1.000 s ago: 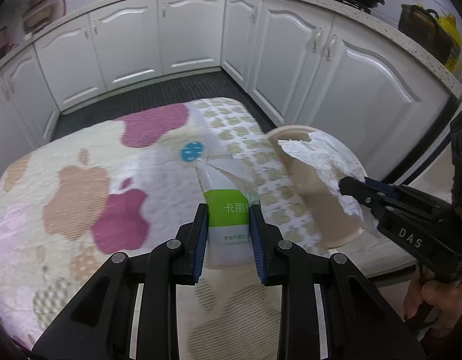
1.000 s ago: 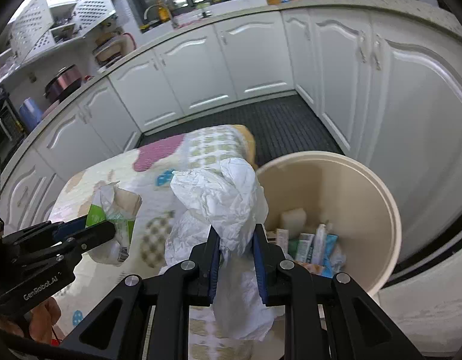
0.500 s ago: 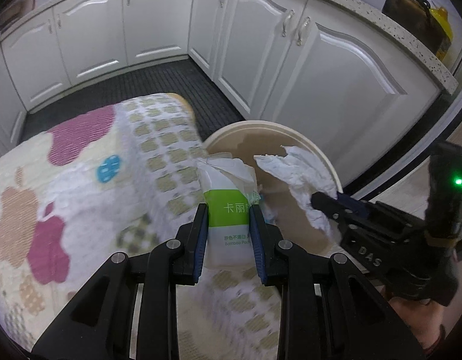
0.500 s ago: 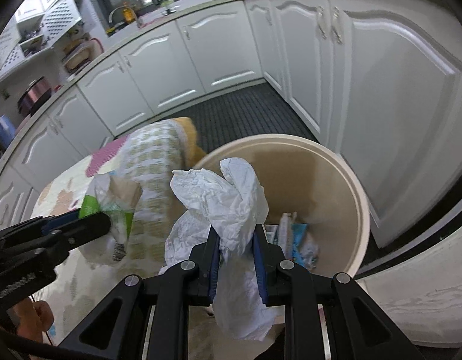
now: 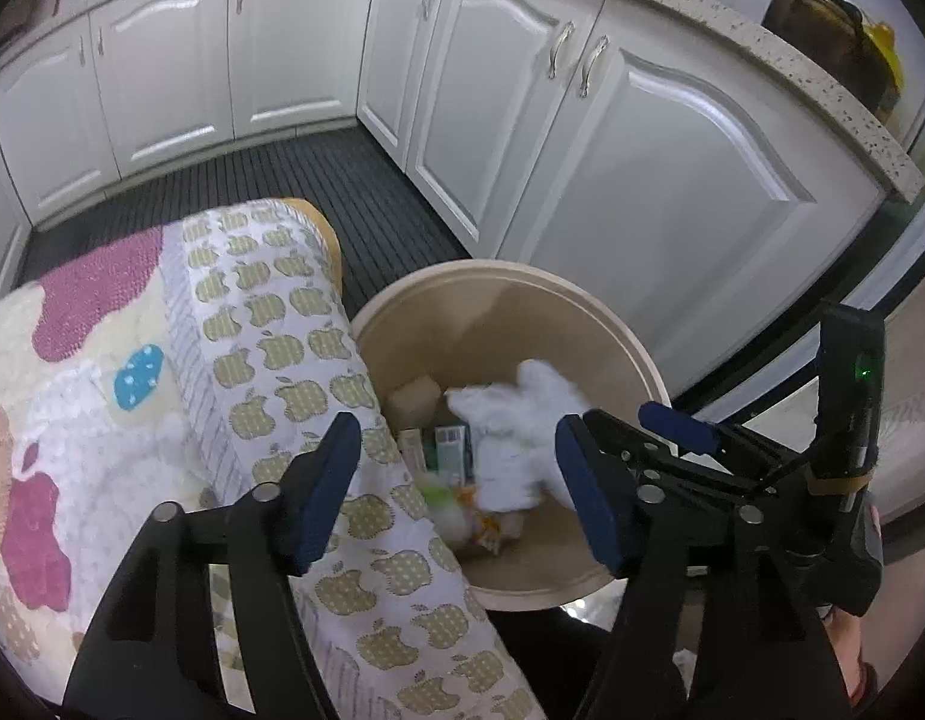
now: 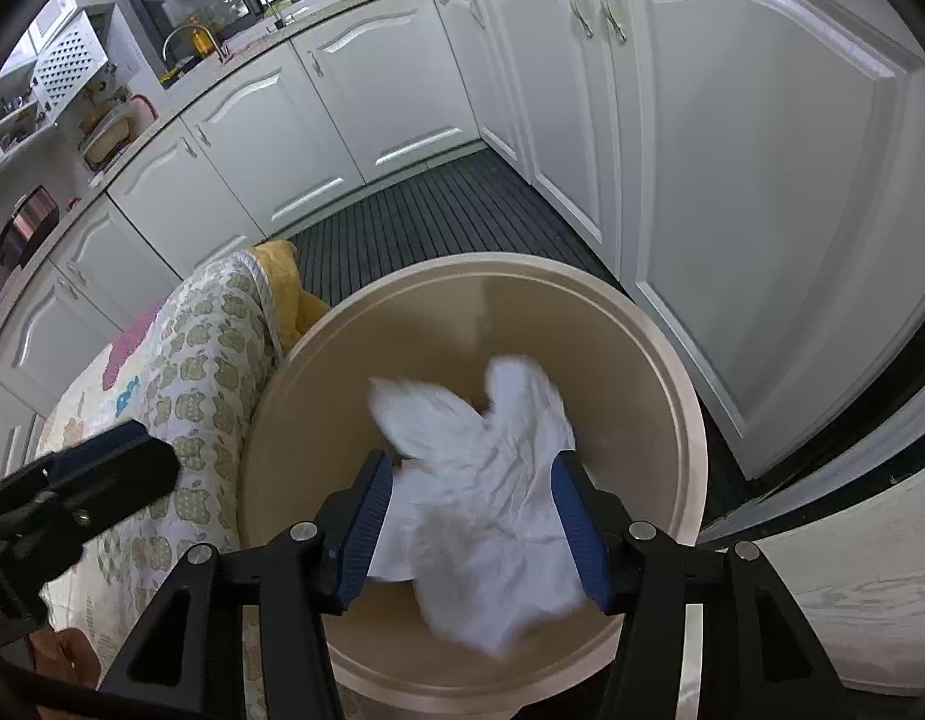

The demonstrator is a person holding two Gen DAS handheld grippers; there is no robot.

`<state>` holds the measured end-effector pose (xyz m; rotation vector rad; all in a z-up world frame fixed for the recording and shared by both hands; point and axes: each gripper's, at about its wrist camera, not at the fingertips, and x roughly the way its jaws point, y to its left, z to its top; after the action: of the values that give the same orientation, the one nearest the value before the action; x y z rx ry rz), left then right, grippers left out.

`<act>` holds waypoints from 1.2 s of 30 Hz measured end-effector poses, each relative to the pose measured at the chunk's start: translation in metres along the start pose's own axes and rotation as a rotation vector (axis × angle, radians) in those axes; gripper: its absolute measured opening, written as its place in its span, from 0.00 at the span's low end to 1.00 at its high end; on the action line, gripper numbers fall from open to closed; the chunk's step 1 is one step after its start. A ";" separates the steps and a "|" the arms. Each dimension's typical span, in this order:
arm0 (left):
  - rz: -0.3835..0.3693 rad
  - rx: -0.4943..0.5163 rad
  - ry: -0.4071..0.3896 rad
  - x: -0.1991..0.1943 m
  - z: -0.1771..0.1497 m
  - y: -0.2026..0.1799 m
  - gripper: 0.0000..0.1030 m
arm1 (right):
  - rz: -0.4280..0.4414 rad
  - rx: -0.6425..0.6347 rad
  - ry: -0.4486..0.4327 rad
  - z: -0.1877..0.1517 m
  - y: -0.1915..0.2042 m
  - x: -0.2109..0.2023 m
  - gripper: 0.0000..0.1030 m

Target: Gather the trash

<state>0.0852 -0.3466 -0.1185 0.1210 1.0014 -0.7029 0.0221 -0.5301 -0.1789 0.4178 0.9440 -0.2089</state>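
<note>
1. Crumpled white paper (image 6: 492, 492) hangs blurred between the right gripper (image 6: 471, 534) and the bin's inside, its lower part between the blue pads; the jaws have just been opening and stand apart, no longer pinching it.
2. Left gripper (image 5: 456, 492) is released too: its jaws have just been opening, and nothing lies between them.
3. Through the left gripper's gap, in the left wrist view, the bin's contents show: the white paper, a green-and-white packet (image 5: 447, 450), a pale block at the far left, and smaller bits near the bottom that are too blurred to name.
4. Round beige bin (image 6: 672, 372) stands on the floor just right of the apple-print cloth (image 5: 270, 348) covering the bench, with white cabinet doors (image 6: 762, 180) to its right and far side.
5. Both grippers hover over the bin's near rim, the right one directly above its opening.
</note>
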 end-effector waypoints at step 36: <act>0.292 -0.008 -0.371 -0.161 -0.082 0.031 0.66 | -0.049 -0.138 -0.325 -0.061 0.112 -0.147 0.75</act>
<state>-0.0114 -0.2113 -0.0406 0.1210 0.6143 -0.4324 -0.0680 -0.4033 -0.0615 0.2241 0.6449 -0.2465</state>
